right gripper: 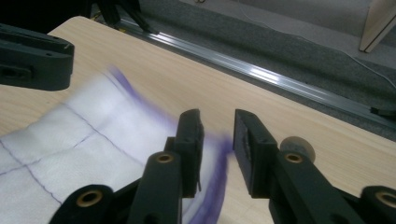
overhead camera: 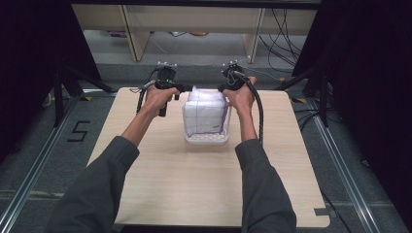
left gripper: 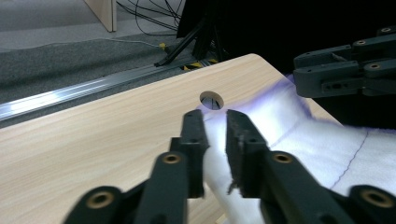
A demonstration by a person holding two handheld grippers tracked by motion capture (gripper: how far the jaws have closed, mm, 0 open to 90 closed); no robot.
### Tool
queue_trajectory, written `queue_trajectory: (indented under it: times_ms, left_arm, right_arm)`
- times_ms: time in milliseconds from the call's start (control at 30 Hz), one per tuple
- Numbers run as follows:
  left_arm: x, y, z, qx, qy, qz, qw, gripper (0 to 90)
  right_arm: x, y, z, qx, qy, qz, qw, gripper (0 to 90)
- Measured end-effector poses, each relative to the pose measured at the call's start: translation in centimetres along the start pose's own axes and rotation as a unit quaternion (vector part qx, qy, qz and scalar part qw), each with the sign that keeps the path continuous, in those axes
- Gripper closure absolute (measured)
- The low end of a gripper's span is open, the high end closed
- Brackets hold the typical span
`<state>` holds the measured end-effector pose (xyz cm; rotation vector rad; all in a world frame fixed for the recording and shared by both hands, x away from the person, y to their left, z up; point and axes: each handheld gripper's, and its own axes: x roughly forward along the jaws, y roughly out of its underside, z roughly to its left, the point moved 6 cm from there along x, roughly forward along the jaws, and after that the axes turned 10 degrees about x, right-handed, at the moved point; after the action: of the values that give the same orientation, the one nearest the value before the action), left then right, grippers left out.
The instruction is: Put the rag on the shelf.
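A white quilted cloth (overhead camera: 206,112) with thin purple stitch lines sits bunched in a clear plastic tub (overhead camera: 207,140) at the middle of the table. My left gripper (overhead camera: 182,89) is at the cloth's far left corner and my right gripper (overhead camera: 221,88) at its far right corner. In the left gripper view the jaws (left gripper: 212,114) stand slightly apart over the cloth (left gripper: 303,140), with the right gripper (left gripper: 336,70) opposite. In the right gripper view the jaws (right gripper: 217,116) stand apart, the cloth's blurred purple edge (right gripper: 210,186) lies loose between them, and the left gripper (right gripper: 32,60) is at upper left.
The light wooden table (overhead camera: 204,189) has a round cable hole (left gripper: 211,100) near its far corner. Beyond its far edge run a metal floor rail (right gripper: 280,79), cables and pale shelving legs (overhead camera: 133,34). Dark stands flank both sides.
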<state>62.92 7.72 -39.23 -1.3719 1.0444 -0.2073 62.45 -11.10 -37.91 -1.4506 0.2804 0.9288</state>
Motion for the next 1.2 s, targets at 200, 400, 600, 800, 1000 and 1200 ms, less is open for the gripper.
queue_trajectory:
  times_ms: [200,400,600,800,1000,1200]
  left_arm:
    - [-1.0,0.1,0.5,-0.001,0.004,0.002,1.0,58.5]
    - [-2.0,0.6,0.3,-0.001,0.012,0.001,0.9999,54.9]
    - [-3.2,0.6,0.2,-0.003,0.016,-0.005,0.9999,50.6]
    - [-4.3,1.1,-0.6,0.0,0.025,0.001,0.9997,42.6]
    - [-5.2,2.0,-1.5,0.004,0.034,0.0,0.9994,38.6]
    - [-6.2,2.9,-2.3,0.0,0.045,-0.002,0.999,36.4]
  right_arm:
    - [-0.7,-0.2,-0.6,0.017,0.012,-0.005,0.9998,62.3]
    - [-1.2,-0.1,-1.1,0.018,0.013,-0.01,0.9997,60.2]
    - [-1.9,0.2,-1.8,0.019,0.013,-0.016,0.9996,57.7]
    - [-2.9,0.7,-1.9,0.016,0.002,-0.02,0.9997,53.3]
    - [-4.1,1.5,-1.9,0.012,-0.005,-0.023,0.9996,49.2]
    - [-5.3,2.1,-1.5,0.009,-0.016,-0.029,0.9994,47.9]
